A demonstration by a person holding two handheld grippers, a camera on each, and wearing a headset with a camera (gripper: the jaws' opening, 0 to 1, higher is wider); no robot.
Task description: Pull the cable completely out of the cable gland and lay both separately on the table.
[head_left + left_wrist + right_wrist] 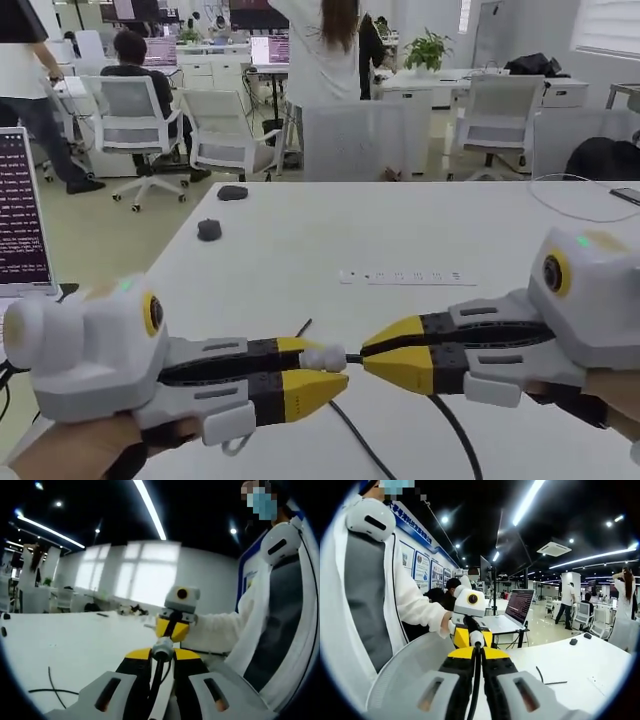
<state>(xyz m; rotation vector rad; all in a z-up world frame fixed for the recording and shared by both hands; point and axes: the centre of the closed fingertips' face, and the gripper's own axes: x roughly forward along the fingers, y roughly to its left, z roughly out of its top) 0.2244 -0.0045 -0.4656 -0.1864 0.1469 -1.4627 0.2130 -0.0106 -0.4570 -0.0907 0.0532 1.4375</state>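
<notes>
Head view shows the 2 grippers meeting tip to tip above the near part of the white table (pixel 300 240). The left gripper (pixel 326 363) is clenched on the white cable gland (pixel 322 357). The right gripper (pixel 366 356) is clamped onto the black cable (pixel 446 415) just beside the gland.

That opposed hold makes sense. With 1 tool fixing the gland and the other pinching the cable close to its mouth, a straight pull apart should slide the cable through without kinking it. The cable is not out yet (black strands drop away below both grippers toward the table), and neither part lies on the surface.

The tabletop is smooth and pale, carrying a white power strip (pixel 400 277) and 2 dark mice, 1 near (pixel 209 230) and 1 further back (pixel 232 193). Beyond lies an open office with swivel chairs (pixel 135 125), desks, a potted plant (pixel 428 48) and several people.
</notes>
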